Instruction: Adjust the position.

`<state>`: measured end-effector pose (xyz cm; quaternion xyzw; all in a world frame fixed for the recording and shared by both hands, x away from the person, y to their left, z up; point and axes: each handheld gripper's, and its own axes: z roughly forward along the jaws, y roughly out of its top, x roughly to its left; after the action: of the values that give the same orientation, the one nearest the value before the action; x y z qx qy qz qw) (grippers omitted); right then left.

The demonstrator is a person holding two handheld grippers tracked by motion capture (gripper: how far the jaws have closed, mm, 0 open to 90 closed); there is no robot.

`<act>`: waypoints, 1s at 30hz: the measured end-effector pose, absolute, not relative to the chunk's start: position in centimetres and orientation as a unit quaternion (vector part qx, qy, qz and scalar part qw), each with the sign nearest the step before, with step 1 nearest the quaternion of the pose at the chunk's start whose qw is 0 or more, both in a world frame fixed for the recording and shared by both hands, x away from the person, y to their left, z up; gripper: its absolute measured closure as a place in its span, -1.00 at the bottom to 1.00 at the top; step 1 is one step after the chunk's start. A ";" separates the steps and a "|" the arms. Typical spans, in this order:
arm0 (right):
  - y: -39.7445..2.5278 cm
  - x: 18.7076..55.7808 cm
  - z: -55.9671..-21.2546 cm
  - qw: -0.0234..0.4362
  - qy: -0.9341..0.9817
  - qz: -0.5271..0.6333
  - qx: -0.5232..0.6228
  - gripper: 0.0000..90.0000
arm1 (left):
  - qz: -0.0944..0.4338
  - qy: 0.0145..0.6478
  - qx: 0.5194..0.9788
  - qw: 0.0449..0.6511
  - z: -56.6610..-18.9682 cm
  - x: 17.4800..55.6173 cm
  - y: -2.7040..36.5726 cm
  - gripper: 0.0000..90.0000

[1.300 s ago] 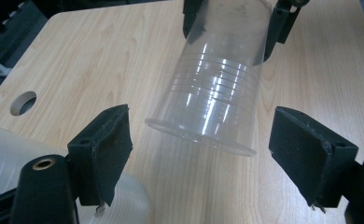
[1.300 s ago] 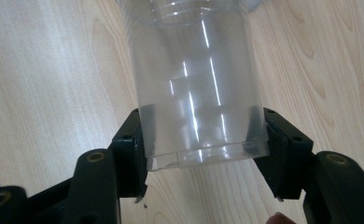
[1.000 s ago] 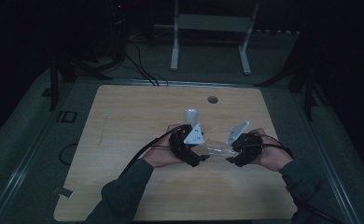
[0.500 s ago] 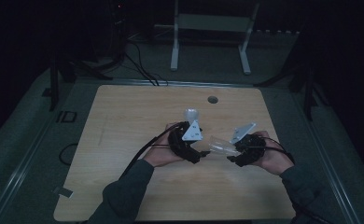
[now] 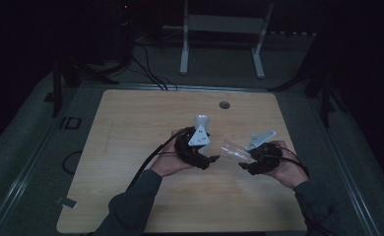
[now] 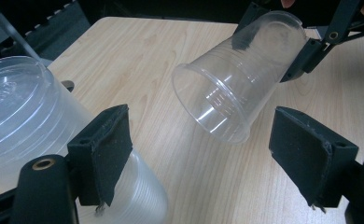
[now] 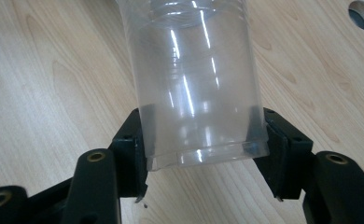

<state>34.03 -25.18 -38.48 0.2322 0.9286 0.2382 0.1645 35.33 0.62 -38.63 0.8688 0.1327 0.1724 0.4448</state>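
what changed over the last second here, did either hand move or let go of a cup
Little changed. The right claw shifted slightly down and toward the person, still shut on the clear cup, whose open mouth points at the left claw. Nothing was taken hold of or let go. The left claw stayed put and open, beside the cup stack, and the table looks unchanged.

Dim lab or test room, set up for recording. Light wooden table with a round cable hole stands on a grey floor, dark all around. Black cables run across the floor behind it. White metal stand and dark tripod-like legs stand near the back. No household furnishings visible.
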 end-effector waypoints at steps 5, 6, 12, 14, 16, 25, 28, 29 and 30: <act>-25.4 33.9 -38.7 0.171 0.920 0.250 0.249 -0.06 | 0.171 0.136 0.867 0.449 -38.6 35.3 0.6 -0.54; -25.4 33.9 -38.7 0.171 0.920 0.250 0.249 -0.06 | 0.172 0.138 0.866 0.450 -38.6 35.4 0.6 -0.54; -25.6 33.7 -38.7 0.184 0.903 0.275 0.273 -0.06 | 0.173 0.142 0.863 0.453 -38.6 35.4 0.5 -0.54; -25.7 33.7 -38.8 0.187 0.898 0.283 0.278 -0.06 | 0.172 0.145 0.862 0.454 -38.6 35.5 0.5 -0.54; -25.7 33.6 -38.9 0.190 0.893 0.292 0.286 -0.06 | 0.172 0.145 0.862 0.454 -38.6 35.5 0.4 -0.54; -25.8 33.4 -39.3 0.198 0.876 0.318 0.304 -0.06 | 0.169 0.157 0.857 0.461 -38.8 35.7 0.6 -0.53; -25.9 33.3 -39.4 0.200 0.869 0.329 0.310 -0.06 | 0.169 0.158 0.856 0.461 -38.8 35.7 0.6 -0.53; -25.9 33.3 -39.5 0.203 0.867 0.332 0.311 -0.06 | 0.169 0.160 0.855 0.464 -38.8 35.7 0.6 -0.53; -25.9 33.2 -39.5 0.203 0.865 0.335 0.313 -0.06 | 0.169 0.160 0.855 0.464 -38.8 35.7 0.6 -0.52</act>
<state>33.20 -25.91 -39.52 0.3130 0.8652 0.3346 0.2035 35.71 0.60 -38.82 0.8547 0.1603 0.1692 0.4639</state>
